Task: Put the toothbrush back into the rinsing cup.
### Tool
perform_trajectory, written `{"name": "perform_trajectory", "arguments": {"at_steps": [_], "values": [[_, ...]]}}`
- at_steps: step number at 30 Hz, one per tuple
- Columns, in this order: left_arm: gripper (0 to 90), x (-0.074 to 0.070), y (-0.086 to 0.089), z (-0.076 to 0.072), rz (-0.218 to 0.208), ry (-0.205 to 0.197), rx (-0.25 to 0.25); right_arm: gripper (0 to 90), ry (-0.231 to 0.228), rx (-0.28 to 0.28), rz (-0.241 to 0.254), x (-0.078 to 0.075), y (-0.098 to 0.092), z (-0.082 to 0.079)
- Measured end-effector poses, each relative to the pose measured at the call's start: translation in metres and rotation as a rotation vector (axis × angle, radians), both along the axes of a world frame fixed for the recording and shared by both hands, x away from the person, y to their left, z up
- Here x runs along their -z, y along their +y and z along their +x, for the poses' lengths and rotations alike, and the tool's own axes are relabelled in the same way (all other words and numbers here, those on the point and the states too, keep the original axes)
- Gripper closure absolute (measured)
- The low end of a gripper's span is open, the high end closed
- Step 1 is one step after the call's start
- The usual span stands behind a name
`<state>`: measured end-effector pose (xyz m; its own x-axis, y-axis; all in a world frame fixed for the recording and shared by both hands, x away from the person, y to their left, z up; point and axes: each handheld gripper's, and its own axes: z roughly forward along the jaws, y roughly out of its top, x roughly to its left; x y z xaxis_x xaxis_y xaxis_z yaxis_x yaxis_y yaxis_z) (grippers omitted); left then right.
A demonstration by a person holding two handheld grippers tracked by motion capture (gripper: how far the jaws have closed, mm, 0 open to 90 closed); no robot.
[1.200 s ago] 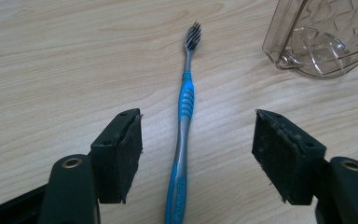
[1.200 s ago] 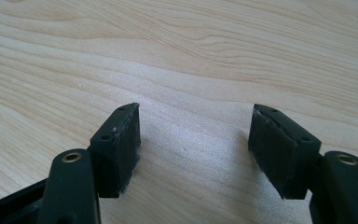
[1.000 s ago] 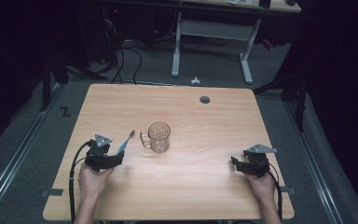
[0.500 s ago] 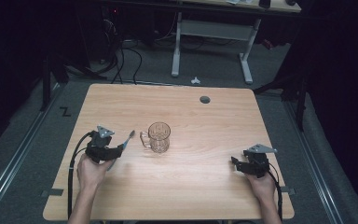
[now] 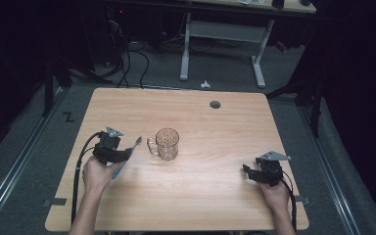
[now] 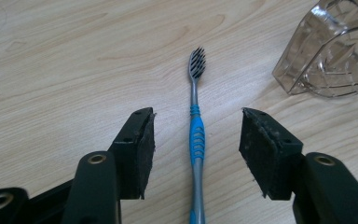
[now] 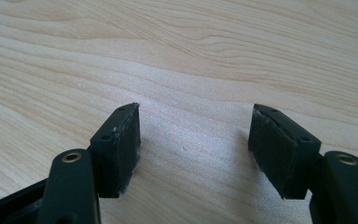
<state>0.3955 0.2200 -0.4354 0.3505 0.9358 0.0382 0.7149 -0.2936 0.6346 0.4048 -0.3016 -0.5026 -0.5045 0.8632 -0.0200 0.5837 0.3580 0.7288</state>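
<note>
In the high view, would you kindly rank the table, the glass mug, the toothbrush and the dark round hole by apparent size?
1. Table, by far the largest.
2. Glass mug and toothbrush: too alike to rank; the toothbrush looks longer but far thinner.
3. Dark round hole, the smallest.

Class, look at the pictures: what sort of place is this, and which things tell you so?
Probably a lab or workshop recording station: a bare wooden table on grey carpet, cables on the floor behind, a desk frame in the dark background.

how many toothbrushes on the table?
1. The toothbrush lies flat between the left gripper's open fingers, untouched, beside the glass mug.
</note>
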Motion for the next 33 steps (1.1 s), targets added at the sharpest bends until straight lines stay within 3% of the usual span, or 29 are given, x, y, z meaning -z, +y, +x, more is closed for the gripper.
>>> {"name": "perform_trajectory", "arguments": {"at_steps": [15,33], "values": [[46.6,-0.004,-0.006,0.019,0.027,0.033,-0.004,34.6,0.000,0.000,0.000,0.000,0.000,0.000],[49.3,0.014,-0.010,0.047,0.084,0.172,0.003,34.6,0.000,0.001,0.000,0.000,0.000,0.000]]}}
